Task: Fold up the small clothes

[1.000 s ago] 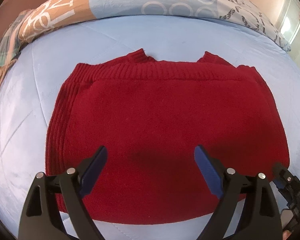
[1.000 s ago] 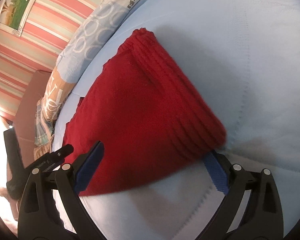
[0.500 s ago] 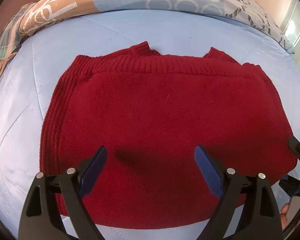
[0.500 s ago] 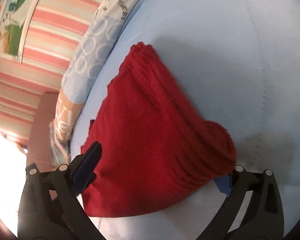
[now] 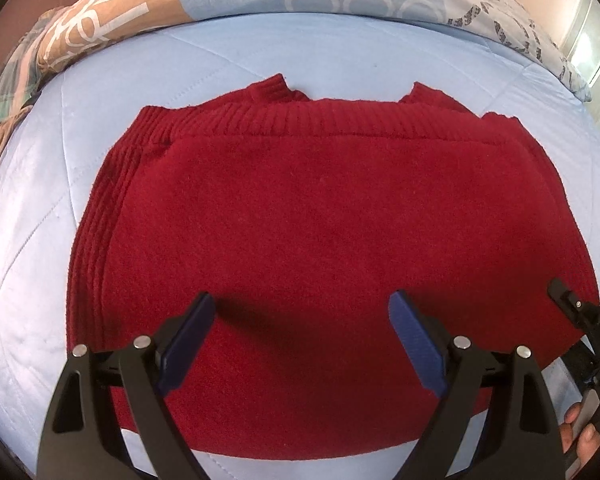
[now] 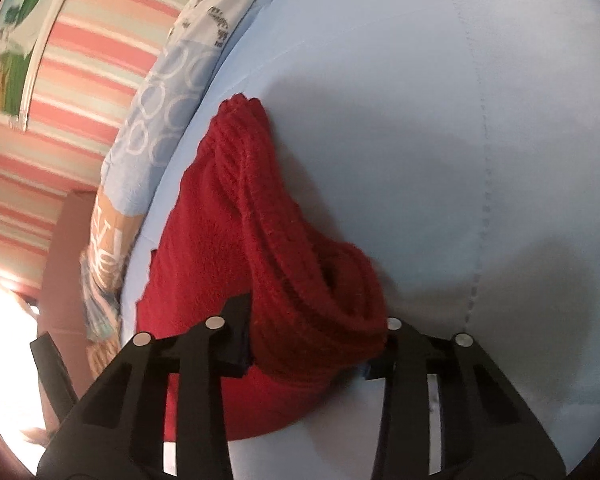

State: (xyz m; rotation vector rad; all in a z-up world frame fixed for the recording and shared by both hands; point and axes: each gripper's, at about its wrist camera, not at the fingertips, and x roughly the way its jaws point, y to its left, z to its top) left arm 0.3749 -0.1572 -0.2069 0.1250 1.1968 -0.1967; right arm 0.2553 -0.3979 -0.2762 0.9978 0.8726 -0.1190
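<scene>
Folded red sweater (image 5: 332, 232) lying crosswise, ribbed hem far, left tongs (image 5: 300, 344) spread above it, right tongs (image 6: 308, 344) gripping its bunched corner

The right gripper (image 6: 306, 344) has its fingertips buried in a bunched fold of the red sweater (image 6: 300, 280), so the pads are hidden. In the left view, the frame's edge cuts off that gripper.
</scene>
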